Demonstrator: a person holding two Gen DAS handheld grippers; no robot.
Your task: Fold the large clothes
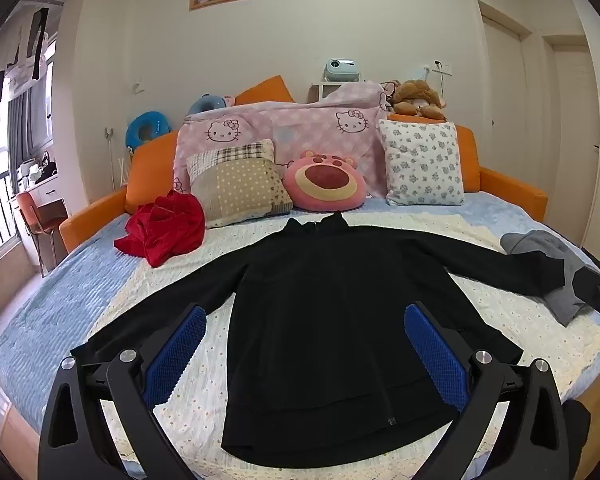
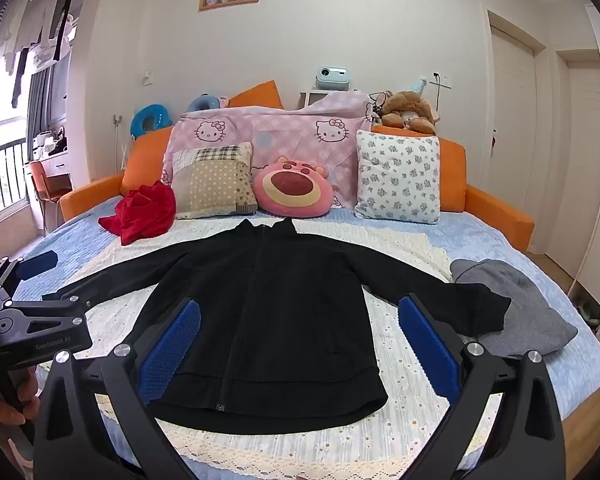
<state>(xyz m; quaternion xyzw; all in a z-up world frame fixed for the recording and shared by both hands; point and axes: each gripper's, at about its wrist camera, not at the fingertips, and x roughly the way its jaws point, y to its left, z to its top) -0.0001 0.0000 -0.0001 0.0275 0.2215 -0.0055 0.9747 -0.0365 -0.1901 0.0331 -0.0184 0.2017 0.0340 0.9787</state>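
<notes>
**Two open tools hang over a spread black jacket**

Two tools hover above the bed [image 1: 60,280], neither touching cloth.

From the left wrist view, the left tool [image 1: 302,326] stands with its blue pads wide apart, nothing between them but air. Below it the black jacket [image 1: 340,320] lies face up, sleeves stretched out to both sides, likely laid flat so the folds come easily. A red garment [image 1: 160,232] is bunched near the pillows, and a grey garment [image 1: 556,272] lies under the far sleeve's cuff. Only an edge of the other tool shows here.

From the right wrist view, the right tool [image 2: 300,320] is equally wide apart and empty. This view alone shows the hand [image 2: 8,400] gripping the left tool's handle, and the lace hem of the white cover [image 2: 420,380] beneath the jacket.
</notes>
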